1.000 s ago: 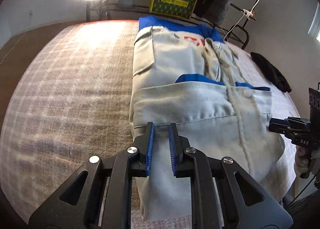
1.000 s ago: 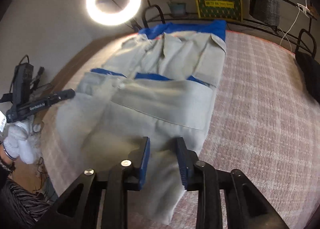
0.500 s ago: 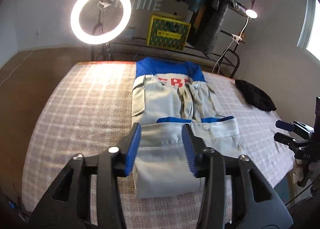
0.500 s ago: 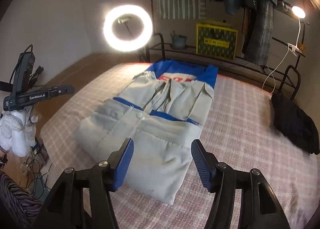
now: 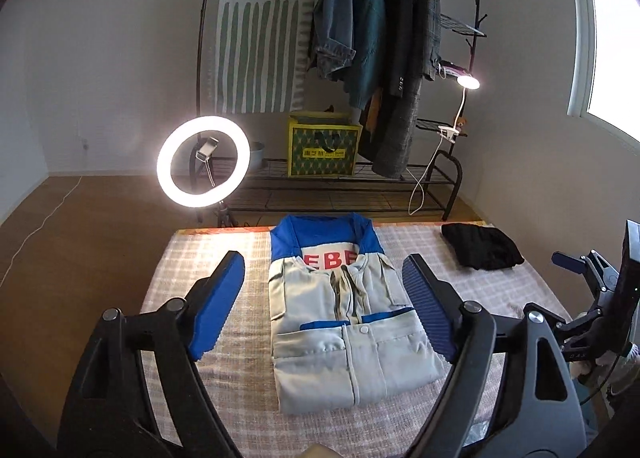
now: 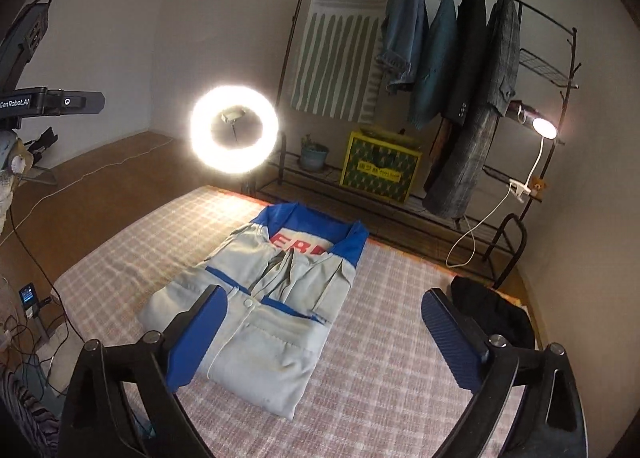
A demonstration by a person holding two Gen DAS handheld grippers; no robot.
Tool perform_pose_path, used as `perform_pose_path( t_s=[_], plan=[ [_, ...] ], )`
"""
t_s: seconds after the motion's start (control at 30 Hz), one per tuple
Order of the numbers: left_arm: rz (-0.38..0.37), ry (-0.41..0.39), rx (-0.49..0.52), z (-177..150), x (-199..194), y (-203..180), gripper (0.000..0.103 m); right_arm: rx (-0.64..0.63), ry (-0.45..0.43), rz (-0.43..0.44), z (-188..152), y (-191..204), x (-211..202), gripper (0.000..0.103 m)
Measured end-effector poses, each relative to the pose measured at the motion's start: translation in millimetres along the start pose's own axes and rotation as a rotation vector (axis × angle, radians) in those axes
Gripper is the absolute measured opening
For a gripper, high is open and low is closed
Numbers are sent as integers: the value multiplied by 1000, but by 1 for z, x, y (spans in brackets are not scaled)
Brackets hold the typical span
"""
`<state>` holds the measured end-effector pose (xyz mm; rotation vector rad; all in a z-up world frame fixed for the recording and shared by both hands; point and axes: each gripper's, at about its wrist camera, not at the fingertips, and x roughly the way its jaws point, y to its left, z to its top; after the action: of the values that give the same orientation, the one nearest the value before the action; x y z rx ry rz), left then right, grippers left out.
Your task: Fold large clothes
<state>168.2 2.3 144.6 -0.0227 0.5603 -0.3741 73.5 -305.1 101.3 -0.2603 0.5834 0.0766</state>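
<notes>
My left tongs (image 5: 324,306) & right tongs (image 6: 322,328) just spread wide, nothing betw. them. Work jacket (image 5: 344,322) lies folded mid-frame on checked bed (image 5: 192,258); soft, floppy, prob. pinch near hem corners.

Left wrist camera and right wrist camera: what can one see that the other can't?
Only the left wrist view shows the bright window and the right claw off to the side. Only the right wrist view shows the small lit screen among cables beside the bed, and a striped sleeve. Both show the folded grey and blue jacket on the checked bed cover, the black cloth, the ring light, the yellow box and hanging clothes.
</notes>
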Motion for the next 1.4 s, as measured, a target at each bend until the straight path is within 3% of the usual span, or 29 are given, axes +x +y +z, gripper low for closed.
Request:
perform_pose_path(
  t_s=[0.17,0.23,0.43,0.7,0.9,1.07,1.27,1.4],
  plan=[
    [42,-26,43,28,-8,-5,84,-22,-60,-17,36,-11,-12,101],
    [43,-26,51,43,-4,-6,89,-22,-83,-25,52,-21,-12,101],
    [76,-50,84,79,19,-5,91,64,-149,-40,114,-70,-2,100],
    [101,-57,114,97,96,6,91,143,-148,-36,155,-121,75,99],
    [73,4,104,89,188,23,91,206,-59,57,140,-133,181,95],
    [-43,144,40,62,303,52,91,246,48,146,108,-133,286,93],
    [-109,295,-25,16,426,81,91,299,203,194,59,-130,412,81],
    [-126,367,-75,-8,490,99,91,346,273,203,26,-137,469,80]
  ],
)
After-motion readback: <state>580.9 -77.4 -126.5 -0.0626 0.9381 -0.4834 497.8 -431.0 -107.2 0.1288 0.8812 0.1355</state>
